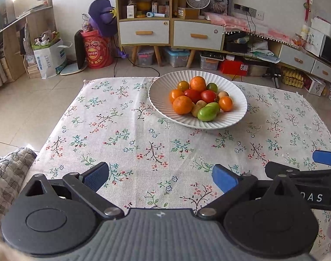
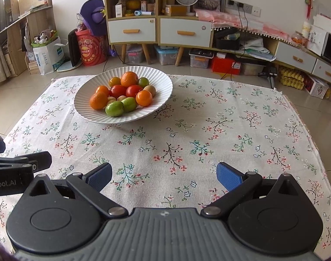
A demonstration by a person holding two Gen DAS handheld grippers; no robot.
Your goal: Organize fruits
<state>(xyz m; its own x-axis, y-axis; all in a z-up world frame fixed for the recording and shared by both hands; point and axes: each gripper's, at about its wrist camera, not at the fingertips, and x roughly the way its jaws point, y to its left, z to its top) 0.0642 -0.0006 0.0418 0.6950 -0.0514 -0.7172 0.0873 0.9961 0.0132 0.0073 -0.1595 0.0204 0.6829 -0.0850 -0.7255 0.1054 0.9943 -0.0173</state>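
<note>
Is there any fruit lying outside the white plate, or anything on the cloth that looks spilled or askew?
Nothing stands out. All the fruits lie piled inside the white plate, which sits level on the flowered cloth. No fruit lies on the cloth, and nothing is spilled. The left gripper and the right gripper are open and empty.

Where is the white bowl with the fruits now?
The white bowl stands on the floral cloth, at its far edge; right of centre in the left wrist view, left of centre in the right.

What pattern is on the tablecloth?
Small floral sprigs on cream tablecloth; clearest in the right wrist view.
</note>
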